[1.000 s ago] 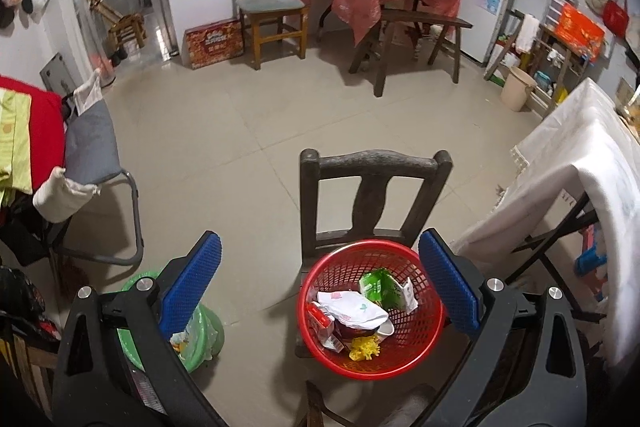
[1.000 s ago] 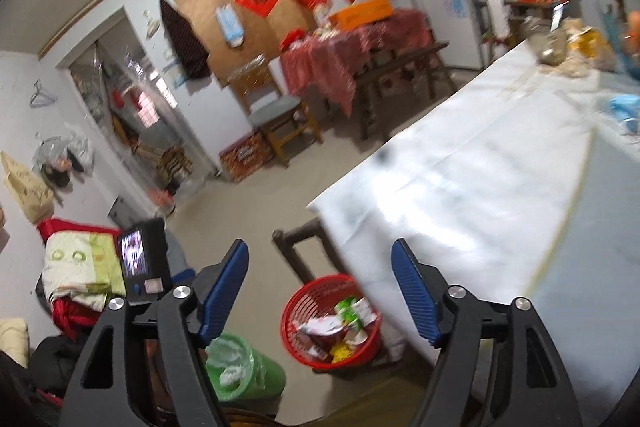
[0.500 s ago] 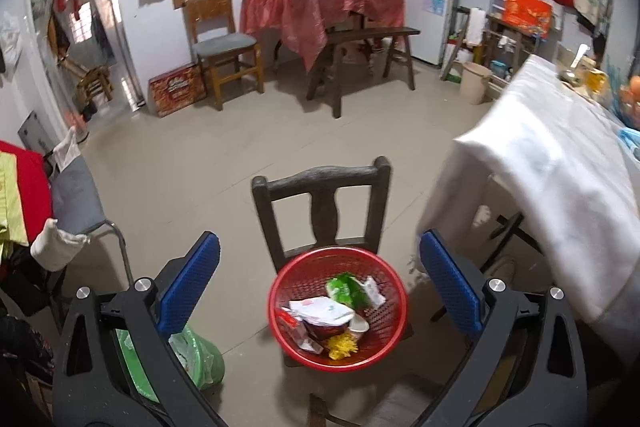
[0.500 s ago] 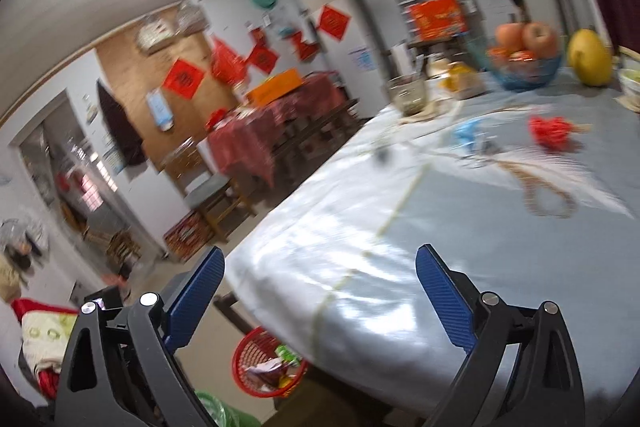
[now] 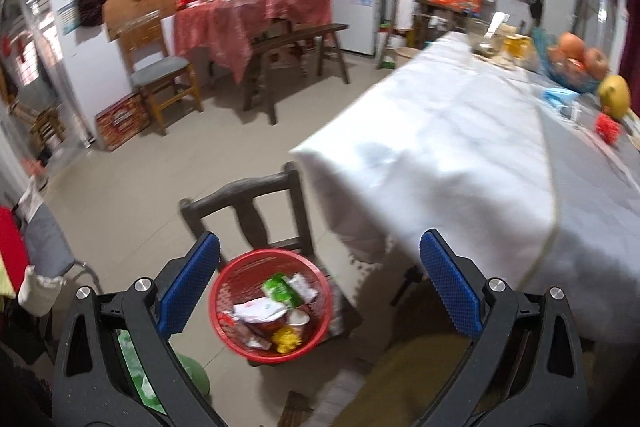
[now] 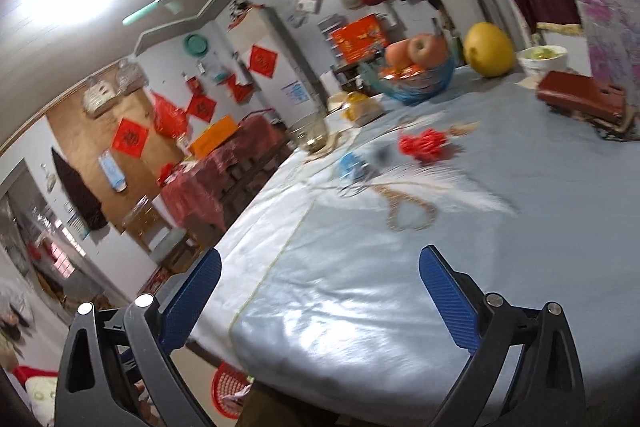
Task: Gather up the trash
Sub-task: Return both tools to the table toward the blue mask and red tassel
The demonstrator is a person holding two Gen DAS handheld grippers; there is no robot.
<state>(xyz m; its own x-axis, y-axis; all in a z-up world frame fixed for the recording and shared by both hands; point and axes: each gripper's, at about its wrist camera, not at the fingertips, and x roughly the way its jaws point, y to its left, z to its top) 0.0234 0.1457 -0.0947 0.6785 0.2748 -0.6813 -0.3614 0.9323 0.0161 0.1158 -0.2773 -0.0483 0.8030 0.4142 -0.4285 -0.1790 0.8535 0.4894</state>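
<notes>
A red mesh basket (image 5: 228,291) with wrappers and scraps in it stands on a dark wooden chair (image 5: 244,199). My left gripper (image 5: 320,287) is open and empty above the basket. My right gripper (image 6: 320,299) is open and empty above the near end of the cloth-covered table (image 6: 360,287). On the table lie a red crumpled scrap (image 6: 426,143), also in the left wrist view (image 5: 607,129), and a blue scrap (image 6: 351,163). The basket's rim shows below the table edge in the right wrist view (image 6: 224,385).
At the table's far end stand a fruit bowl (image 6: 416,75), a yellow pomelo (image 6: 489,49), a white bowl (image 6: 542,59), a red box (image 6: 582,99) and a glass bowl (image 6: 310,131). A green bin (image 5: 188,375) sits on the floor left of the chair.
Both cameras have swung up and to the right, toward the table. The basket has slid lower in both views, and more of the tabletop and its far end shows.
</notes>
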